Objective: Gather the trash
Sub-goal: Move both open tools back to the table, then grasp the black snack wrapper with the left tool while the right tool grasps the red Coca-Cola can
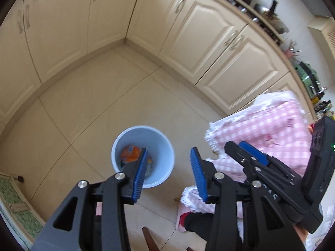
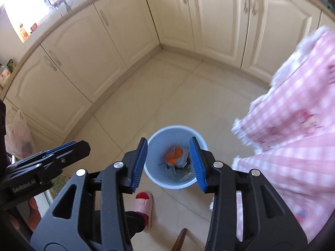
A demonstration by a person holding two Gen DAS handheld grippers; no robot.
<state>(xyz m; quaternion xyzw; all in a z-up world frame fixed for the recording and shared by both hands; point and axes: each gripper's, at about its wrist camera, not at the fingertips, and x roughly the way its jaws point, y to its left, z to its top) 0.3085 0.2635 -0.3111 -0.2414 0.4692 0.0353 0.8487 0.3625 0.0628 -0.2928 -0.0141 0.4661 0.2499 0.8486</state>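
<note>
Both the left gripper (image 1: 168,170) and right gripper (image 2: 167,163) stood apart, gripping nothing. The blue bin (image 2: 155,142) held orange trash (image 2: 174,155), with pink checked cloth (image 2: 293,125) at three o'clock.

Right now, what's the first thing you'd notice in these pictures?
The pale blue bin on the tiled floor, with orange trash inside. Both the left gripper and right gripper hang open above it, holding nothing. At the right edge droops a pink checked cloth.
</note>
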